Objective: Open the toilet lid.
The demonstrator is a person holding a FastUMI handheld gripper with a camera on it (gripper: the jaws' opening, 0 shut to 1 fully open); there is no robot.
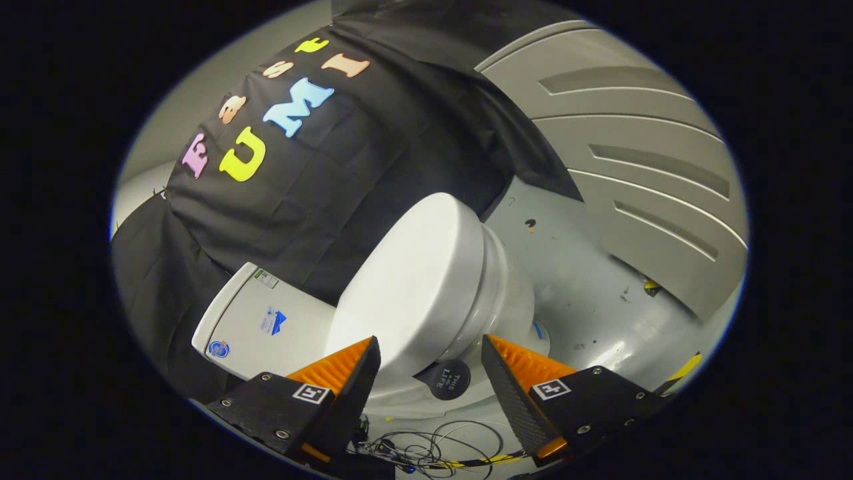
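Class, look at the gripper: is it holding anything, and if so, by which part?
Nothing is held. The gripper is open, its fingers spread on either side of the closed toilet lid's near edge, without pressing on it.

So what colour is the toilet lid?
White. The toilet lid shows best in the gripper view, just ahead of the open hand-held gripper.

A black cloth wall [373,167] is hanging behind everything, creased and draped in folds. Beside it, a grey moulded panel with long raised ribs [640,180] is standing against a pale grey floor [586,293] that is showing scuffs and small dark marks. A tangle of thin black and white cables [426,450] is lying loose on that floor, and a strip of yellow-and-black tape [683,370] is running along it near the panel's foot.
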